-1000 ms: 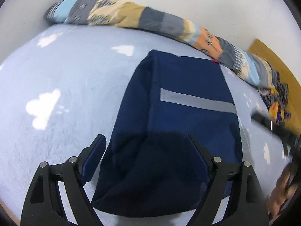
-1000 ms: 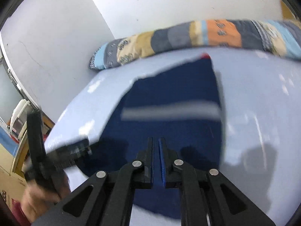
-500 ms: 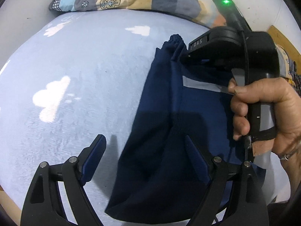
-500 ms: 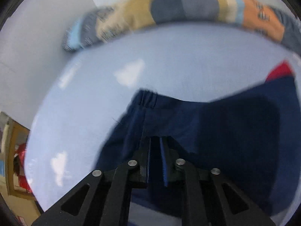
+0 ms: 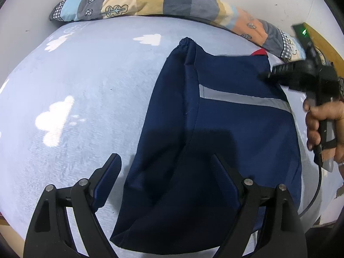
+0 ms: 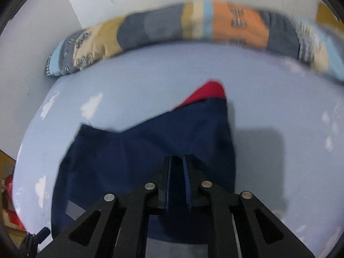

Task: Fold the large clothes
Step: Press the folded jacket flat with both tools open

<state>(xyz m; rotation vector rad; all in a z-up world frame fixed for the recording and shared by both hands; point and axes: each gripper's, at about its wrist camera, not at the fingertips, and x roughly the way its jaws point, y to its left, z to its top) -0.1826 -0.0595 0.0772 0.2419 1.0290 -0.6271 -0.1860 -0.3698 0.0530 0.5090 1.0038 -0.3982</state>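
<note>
A navy garment with a grey reflective stripe lies folded on the pale blue cloud-print sheet. An elastic cuff forms its far left corner, and a red patch shows at the far right corner. My left gripper hovers open over the garment's near edge, one finger over the sheet and one over the cloth. My right gripper is shut to a thin slit with nothing in it, low over the garment just short of the red patch. In the left wrist view, blurred, it is held by a hand.
A long patchwork bolster lies along the wall at the back of the bed. A wooden headboard stands at the far right. Bare sheet spreads left of the garment. Red things sit off the bed's left edge.
My right gripper has swung from the elastic cuff corner across to the far right corner by the red patch, and sunk lower. The left gripper has barely moved and stays open.
</note>
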